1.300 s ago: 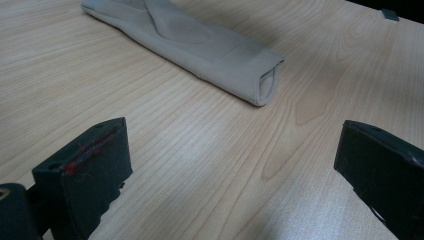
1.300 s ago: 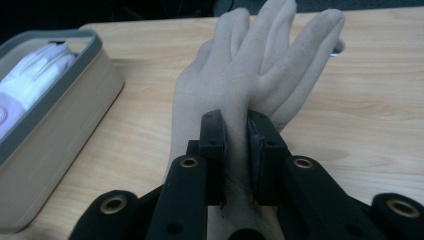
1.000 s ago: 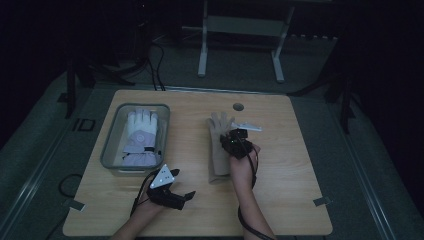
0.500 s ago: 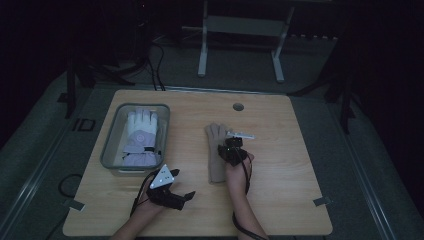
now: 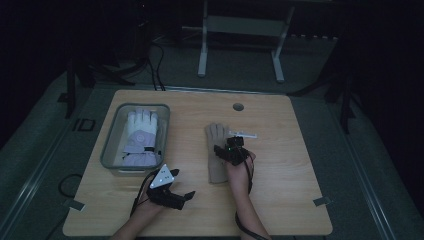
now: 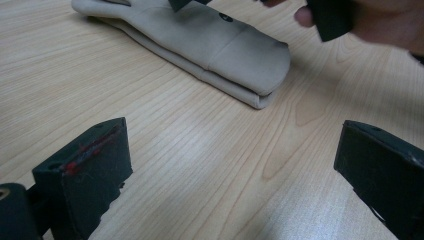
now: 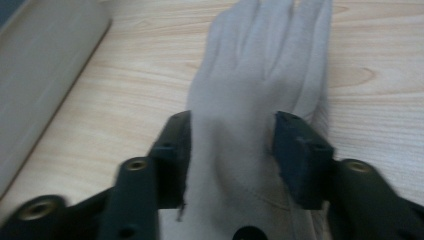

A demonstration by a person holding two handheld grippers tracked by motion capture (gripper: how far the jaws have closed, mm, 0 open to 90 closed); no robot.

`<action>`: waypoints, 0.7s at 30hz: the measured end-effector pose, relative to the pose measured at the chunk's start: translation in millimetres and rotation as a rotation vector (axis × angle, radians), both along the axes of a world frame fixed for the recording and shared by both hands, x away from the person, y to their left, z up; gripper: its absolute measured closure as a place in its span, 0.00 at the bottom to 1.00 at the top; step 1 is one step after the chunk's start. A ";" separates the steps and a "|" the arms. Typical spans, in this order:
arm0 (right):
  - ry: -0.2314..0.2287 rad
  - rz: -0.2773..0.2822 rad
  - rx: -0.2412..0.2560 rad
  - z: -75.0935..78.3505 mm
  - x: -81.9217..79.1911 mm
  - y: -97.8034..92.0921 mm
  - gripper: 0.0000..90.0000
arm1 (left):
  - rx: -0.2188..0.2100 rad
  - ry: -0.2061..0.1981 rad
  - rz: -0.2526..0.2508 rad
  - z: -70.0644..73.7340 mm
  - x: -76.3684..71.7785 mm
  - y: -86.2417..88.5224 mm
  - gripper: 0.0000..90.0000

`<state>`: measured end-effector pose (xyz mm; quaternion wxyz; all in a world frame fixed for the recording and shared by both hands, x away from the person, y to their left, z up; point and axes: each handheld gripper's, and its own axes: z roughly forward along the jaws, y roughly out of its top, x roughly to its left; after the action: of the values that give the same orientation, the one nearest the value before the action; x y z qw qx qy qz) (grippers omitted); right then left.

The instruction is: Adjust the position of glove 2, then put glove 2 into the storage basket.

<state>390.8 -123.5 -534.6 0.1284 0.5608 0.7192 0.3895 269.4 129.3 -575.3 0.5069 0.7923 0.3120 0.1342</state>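
A beige glove (image 5: 216, 134) (image 7: 260, 65) lies flat at the middle of the wooden table, fingers pointing away from me. My right gripper (image 5: 231, 150) (image 7: 234, 132) is down on its palm. The two jaws press in on either side, and the fabric is squeezed narrow between them. My left gripper (image 5: 186, 196) (image 6: 230, 165) rests low near the front left with its jaws wide apart over bare wood. The glove's cuff end (image 6: 240, 60) lies ahead of it, with the right hand beyond.
A clear bin (image 5: 111, 150) (image 7: 45, 65) at the left holds a pale white glove (image 5: 140, 132). A small white item (image 5: 246, 134) lies just right of the beige glove's fingers. A round hole (image 5: 238, 106) sits near the table's far edge.
My right gripper has slid back along the beige glove from the fingers toward the palm. The left gripper has stayed put.
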 end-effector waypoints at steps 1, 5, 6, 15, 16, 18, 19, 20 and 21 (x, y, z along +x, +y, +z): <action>0.001 0.018 -0.007 1.9 0.1 -1.1 0.43 | -0.003 -0.003 0.004 0.0 0.0 0.1 0.02; 0.026 0.092 0.000 6.1 -0.6 -5.5 0.33 | -0.008 -0.001 0.014 0.0 0.4 1.0 0.02; 0.021 0.116 0.006 7.8 -1.7 -9.7 0.30 | -0.012 0.000 0.011 -0.1 0.4 1.4 0.02; -0.065 0.233 -0.027 13.6 -7.9 -40.2 0.20 | -0.020 0.013 0.003 0.3 0.9 0.4 0.02; -0.069 0.245 -0.016 14.0 -8.3 -44.4 0.20 | -0.022 0.012 -0.001 0.8 0.6 -0.6 0.02; 0.021 0.272 0.027 15.7 -7.7 -52.4 0.24 | -0.019 -0.001 -0.005 2.6 -0.5 -3.2 0.02; 0.052 0.278 0.052 14.9 -7.3 -56.5 0.23 | -0.017 -0.012 -0.001 3.6 -1.2 -5.0 0.02; 0.050 0.274 0.058 14.2 -7.7 -59.8 0.21 | -0.005 -0.017 0.004 5.2 -1.3 -7.1 0.02; 0.045 0.277 0.056 13.8 -8.1 -62.3 0.20 | -0.003 -0.022 0.004 6.9 -1.2 -8.5 0.02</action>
<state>382.7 -185.8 -520.8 0.0416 0.4683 0.7812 0.4107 268.2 120.8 -568.5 0.5112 0.7893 0.3082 0.1437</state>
